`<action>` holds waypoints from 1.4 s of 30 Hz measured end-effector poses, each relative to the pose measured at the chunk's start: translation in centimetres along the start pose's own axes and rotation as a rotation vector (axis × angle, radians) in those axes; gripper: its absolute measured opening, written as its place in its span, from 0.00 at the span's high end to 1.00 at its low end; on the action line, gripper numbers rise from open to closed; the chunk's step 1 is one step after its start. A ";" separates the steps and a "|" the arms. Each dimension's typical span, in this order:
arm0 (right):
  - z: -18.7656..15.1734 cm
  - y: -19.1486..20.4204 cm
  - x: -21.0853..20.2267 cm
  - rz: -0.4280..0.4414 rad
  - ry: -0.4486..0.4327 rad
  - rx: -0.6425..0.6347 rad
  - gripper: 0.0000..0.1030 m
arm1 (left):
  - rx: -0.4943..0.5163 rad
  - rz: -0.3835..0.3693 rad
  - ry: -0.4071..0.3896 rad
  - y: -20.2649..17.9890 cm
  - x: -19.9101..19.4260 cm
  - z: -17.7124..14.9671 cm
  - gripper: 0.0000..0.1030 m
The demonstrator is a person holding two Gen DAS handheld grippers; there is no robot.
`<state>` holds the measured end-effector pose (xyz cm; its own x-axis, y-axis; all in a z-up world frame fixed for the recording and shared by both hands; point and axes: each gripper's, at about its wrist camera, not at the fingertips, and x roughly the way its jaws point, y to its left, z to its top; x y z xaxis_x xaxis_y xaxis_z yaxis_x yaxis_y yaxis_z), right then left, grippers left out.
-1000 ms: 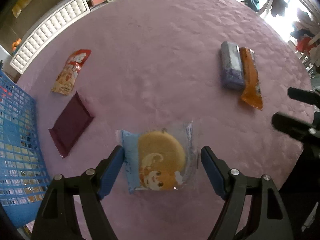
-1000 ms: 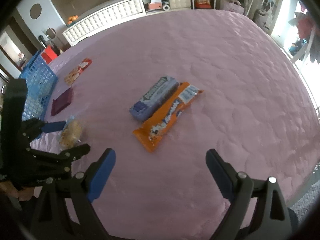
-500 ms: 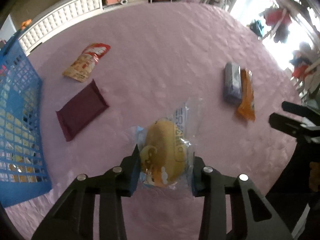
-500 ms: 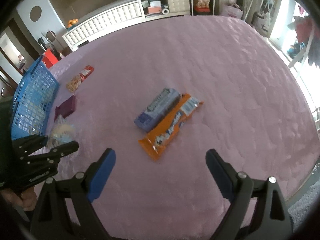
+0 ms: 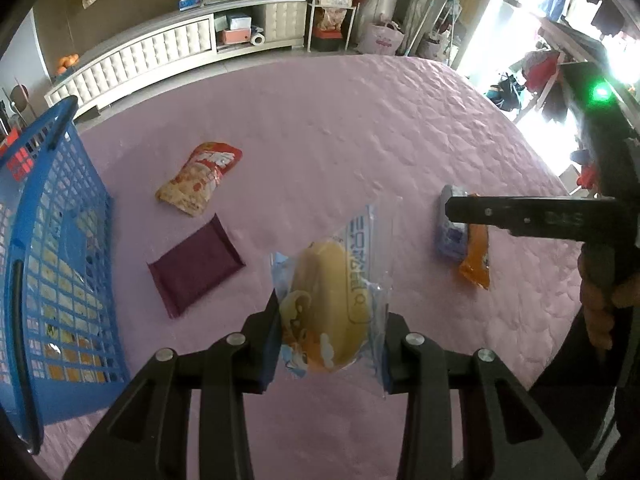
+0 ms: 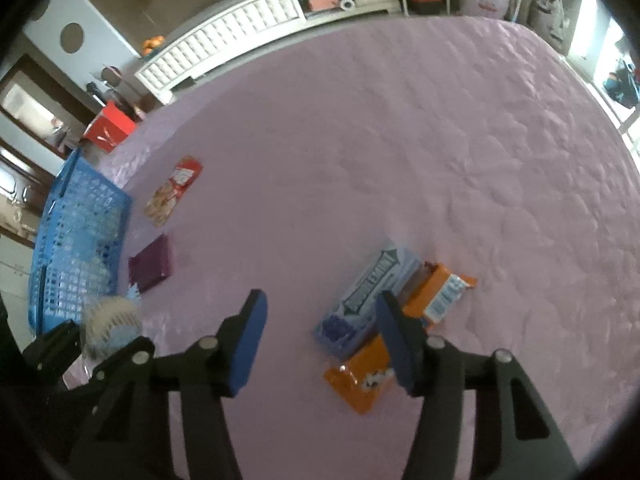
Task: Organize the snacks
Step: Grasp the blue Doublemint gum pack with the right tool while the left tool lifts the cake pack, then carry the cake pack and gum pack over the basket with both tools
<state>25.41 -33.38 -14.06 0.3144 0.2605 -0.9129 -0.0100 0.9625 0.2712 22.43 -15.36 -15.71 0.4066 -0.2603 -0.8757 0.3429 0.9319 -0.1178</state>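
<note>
My left gripper (image 5: 330, 328) is shut on a clear-wrapped round yellow cake (image 5: 326, 300) and holds it above the pink quilted surface (image 5: 340, 132). The blue basket (image 5: 56, 264) stands to its left. My right gripper (image 6: 320, 316) is open and empty, low over a purple-blue snack pack (image 6: 370, 300) and an orange snack bar (image 6: 404, 340) that lie side by side. The orange bar's middle is hidden by my right finger. In the left wrist view the right gripper (image 5: 532, 216) crosses over these two snacks. The held cake also shows in the right wrist view (image 6: 110, 322).
A maroon flat packet (image 5: 194, 264) and a red-and-beige snack bag (image 5: 200, 176) lie between the basket and the cake. The basket holds several snacks. A white cabinet (image 5: 160, 56) runs behind the surface. The surface edge curves away on the right.
My left gripper closed on the cake and lifted it off the surface. My right gripper moved down and forward over the purple and orange snacks, its fingers narrowing.
</note>
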 end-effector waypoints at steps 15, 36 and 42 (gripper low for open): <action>0.0 0.3 3.5 -0.220 0.058 -0.022 0.53 | -0.026 -0.006 0.023 0.7 3.4 0.8 0.65; -5.6 9.4 -8.3 0.024 -0.227 -0.267 0.64 | -0.039 0.044 -0.148 2.3 -7.6 -1.6 0.66; -6.2 14.7 -10.6 0.039 -0.307 -0.384 0.64 | -0.037 0.066 -0.228 3.6 -13.0 -3.1 0.66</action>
<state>16.07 -21.51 -2.30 0.5712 0.3181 -0.7567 -0.3584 0.9260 0.1187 15.73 -7.81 -6.25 0.6089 -0.2451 -0.7544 0.2801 0.9562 -0.0846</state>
